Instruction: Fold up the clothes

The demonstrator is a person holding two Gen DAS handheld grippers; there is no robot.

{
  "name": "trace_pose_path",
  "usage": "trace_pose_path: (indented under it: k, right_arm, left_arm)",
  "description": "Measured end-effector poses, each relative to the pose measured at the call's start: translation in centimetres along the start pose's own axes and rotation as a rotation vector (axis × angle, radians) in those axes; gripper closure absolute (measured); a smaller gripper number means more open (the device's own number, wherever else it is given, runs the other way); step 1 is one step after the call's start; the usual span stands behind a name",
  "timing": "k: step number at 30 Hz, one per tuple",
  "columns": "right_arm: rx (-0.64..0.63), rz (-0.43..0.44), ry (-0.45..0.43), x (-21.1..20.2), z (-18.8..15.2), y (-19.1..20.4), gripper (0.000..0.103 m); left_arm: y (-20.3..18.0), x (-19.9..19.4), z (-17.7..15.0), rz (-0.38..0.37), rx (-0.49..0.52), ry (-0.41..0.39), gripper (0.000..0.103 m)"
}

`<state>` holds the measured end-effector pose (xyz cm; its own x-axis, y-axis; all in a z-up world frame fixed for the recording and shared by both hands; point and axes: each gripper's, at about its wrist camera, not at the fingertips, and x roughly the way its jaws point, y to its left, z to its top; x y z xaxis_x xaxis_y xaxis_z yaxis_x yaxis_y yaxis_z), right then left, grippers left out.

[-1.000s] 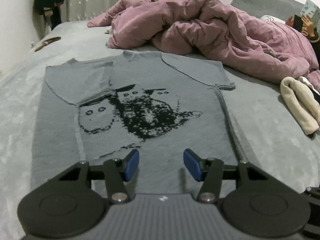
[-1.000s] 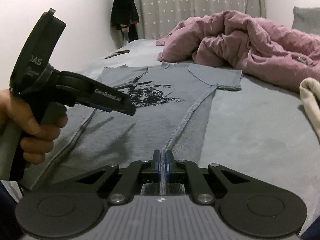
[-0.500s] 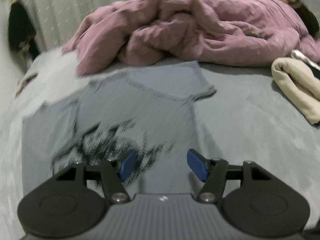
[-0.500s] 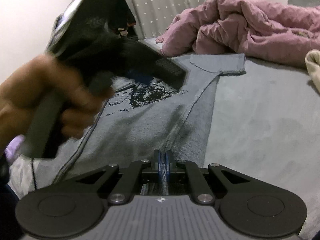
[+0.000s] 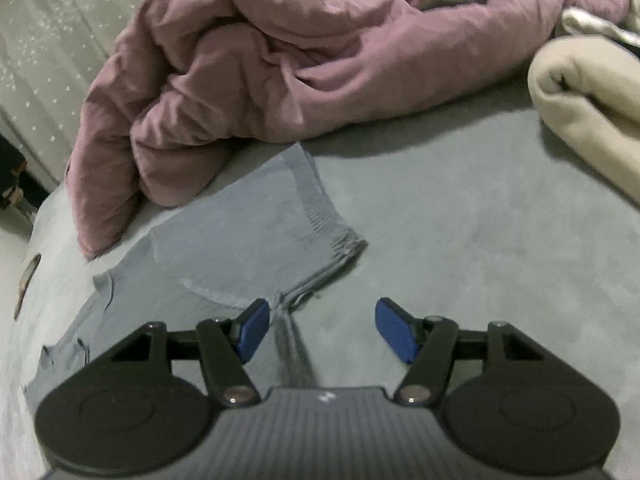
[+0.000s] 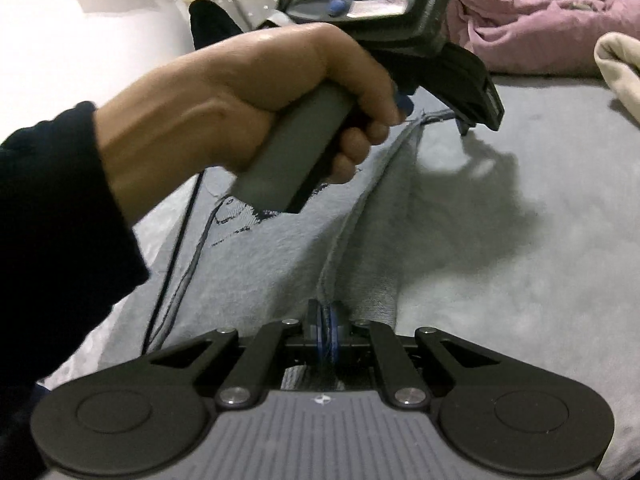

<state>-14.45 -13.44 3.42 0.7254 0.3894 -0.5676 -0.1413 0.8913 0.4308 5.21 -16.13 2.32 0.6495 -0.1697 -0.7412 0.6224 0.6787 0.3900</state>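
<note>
Grey knit, that is the sweater (image 5: 240, 240), lying on the grey bed cover (image 5: 480, 220) with its short sleeve spread flat towards the pink duvet (image 5: 300, 60). From left to right in the left wrist view: a dotted curtain (image 5: 48, 40) at the edge, then the rumpled duvet heaped behind the sleeve, then a rolled cream garment (image 5: 588, 108) off to the right, well apart from the sweater. The left gripper (image 5: 320, 330) hovers just above the armpit corner of the sleeve with its blue pads (image 5: 252, 330) spread wide and nothing between them.

In the right wrist view, a dark sleeve (image 6: 60, 240) comes in from the left, and the person's hand (image 6: 260, 104) grips the handle of the left gripper over the sweater's patterned front. Further right, the right gripper (image 6: 328, 338) has its pads pinched together on the side seam of the sweater, which rises as a ridge from the bed cover and runs away towards the other tool. To the right of that ridge the cover lies bare, with a shadow across it.
</note>
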Motion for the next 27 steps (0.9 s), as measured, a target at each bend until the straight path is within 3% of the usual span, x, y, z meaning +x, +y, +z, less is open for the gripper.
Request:
trace_pose_path:
  k: [16, 19, 24, 27]
  right_arm:
    - [0.071, 0.037, 0.02, 0.1, -0.3, 0.2, 0.096]
    - [0.075, 0.038, 0.021, 0.2, -0.5, 0.6, 0.097]
    - [0.074, 0.035, 0.016, 0.2, -0.7, 0.6, 0.097]
    - [0.073, 0.032, 0.013, 0.2, -0.8, 0.6, 0.097]
  left_arm:
    - [-0.4, 3.2, 3.1, 0.056, 0.002, -0.01, 0.041]
    - [-1.0, 3.4, 3.5, 0.077, 0.031, -0.021, 0.047]
    - [-1.2, 3.6, 3.5, 0.081, 0.039, -0.016, 0.082]
    - [-0.5, 3.7, 3.4, 0.095, 0.012, -0.002, 0.092]
